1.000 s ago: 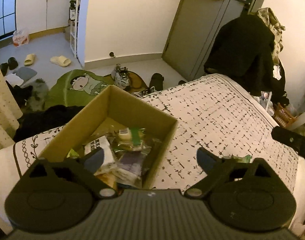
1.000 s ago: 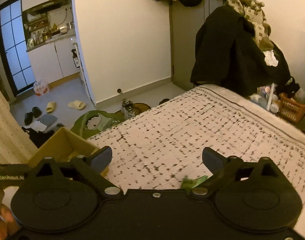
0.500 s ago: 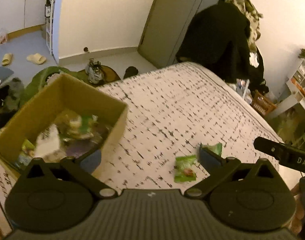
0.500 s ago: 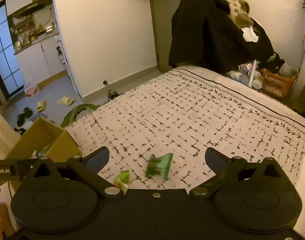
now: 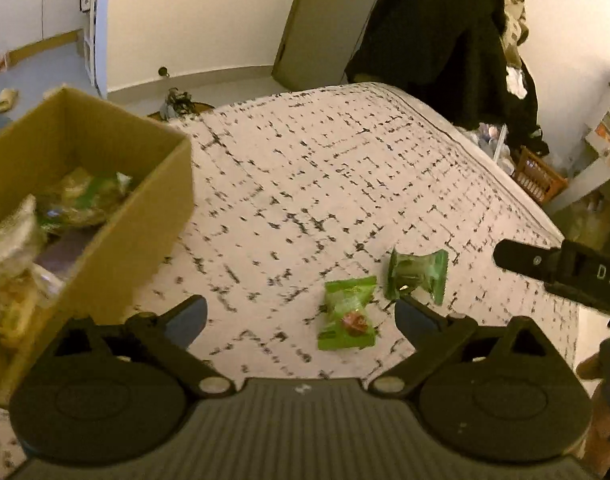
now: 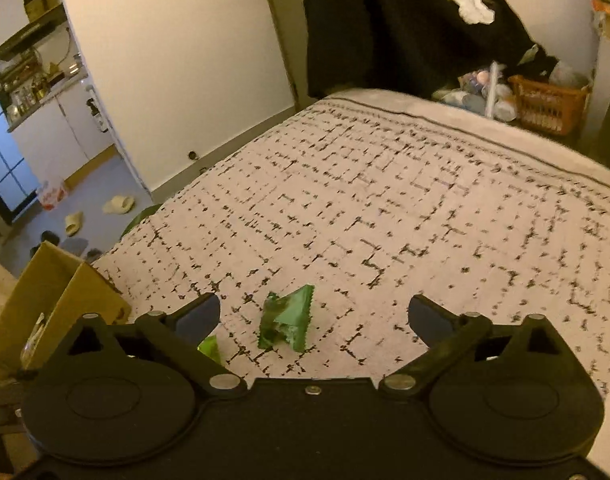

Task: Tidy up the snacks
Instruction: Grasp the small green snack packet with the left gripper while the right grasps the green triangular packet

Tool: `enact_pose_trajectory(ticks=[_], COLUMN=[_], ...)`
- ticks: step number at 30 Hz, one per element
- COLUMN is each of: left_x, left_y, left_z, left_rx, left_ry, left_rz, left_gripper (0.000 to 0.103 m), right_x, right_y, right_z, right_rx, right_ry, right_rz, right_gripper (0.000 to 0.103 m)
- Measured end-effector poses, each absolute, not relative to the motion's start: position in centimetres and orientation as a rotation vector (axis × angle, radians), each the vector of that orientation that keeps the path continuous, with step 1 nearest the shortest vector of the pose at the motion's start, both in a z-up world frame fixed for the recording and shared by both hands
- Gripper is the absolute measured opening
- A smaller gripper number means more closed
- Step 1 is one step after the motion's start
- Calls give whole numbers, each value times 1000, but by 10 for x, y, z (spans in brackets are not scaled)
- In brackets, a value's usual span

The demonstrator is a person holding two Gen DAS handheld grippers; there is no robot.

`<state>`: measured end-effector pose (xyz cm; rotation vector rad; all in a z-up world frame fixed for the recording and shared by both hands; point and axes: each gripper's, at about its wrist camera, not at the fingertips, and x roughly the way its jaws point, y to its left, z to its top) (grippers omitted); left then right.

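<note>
Two green snack packets lie on the patterned bedcover. In the left wrist view the light green packet [image 5: 347, 314] with a red spot lies between my open left gripper's [image 5: 301, 314] fingers, and the dark green packet [image 5: 417, 276] lies just beyond the right fingertip. A cardboard box [image 5: 145, 216] holding several snacks stands at the left. My right gripper [image 6: 315, 314] is open and empty, with the dark green packet [image 6: 287, 322] between its fingers; the light green packet [image 6: 211, 348] peeks out by its left finger. The box also shows in the right wrist view [image 6: 61, 292].
The other gripper's black body [image 5: 561, 268] juts in at the right of the left wrist view. Dark coats [image 6: 393, 28] hang beyond the bed's far edge. An orange basket [image 6: 545, 102] and clutter sit on the floor at the right. Slippers [image 6: 119, 204] lie on the floor at the left.
Both grippers have swung right, away from the box, and now hover over the two green packets. Both stay open and empty.
</note>
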<state>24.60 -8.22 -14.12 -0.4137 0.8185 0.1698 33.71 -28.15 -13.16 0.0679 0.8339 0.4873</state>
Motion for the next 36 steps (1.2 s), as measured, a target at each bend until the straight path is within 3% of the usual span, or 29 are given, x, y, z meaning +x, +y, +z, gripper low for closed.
enact_pose_trajectory(ticks=[5,11,15,17,19,20,28,30,33,35,36], left_x=[264,282,289,293,297,298,294,293,288,284,282], left_y=[-97,-110,-120,-122,-122,-121,-98,-92,-83,-78,-75], left_z=[-162,-186,-194,-194,-193,-193,-190,-187,-178,-172,-169], left_rx=[-458,-501,-463,-453,-411,-405,-457,-454,-450,-452,-456], left_ry=[853,891,876,871,883,887,884,881,864,855,851], left_rz=[150,122,129,139,158,165,179,191,203,212,215], left_gripper=[95,82,79,65,34,30,27,27,27,27,27], right_x=[338,347,358,361,363,364,364,365,366,364,363], right_y=[-271,-270,-267,-260,-254,-252,-232,-226,-220,-219,-219], right_z=[-141,-152,-164,-169,-173,-174,-183,-188,-197,-196,-195], right_rx=[25,52,86,75,66,62,31,19,-8,-35,-36], right_ry=[843,868,902,909,910,912,903,914,948,935,938], right_rz=[533,526,517,513,518,524,542,549,545,560,564], right_gripper=[88,88,84,83,83,82,80,73,45,35,34])
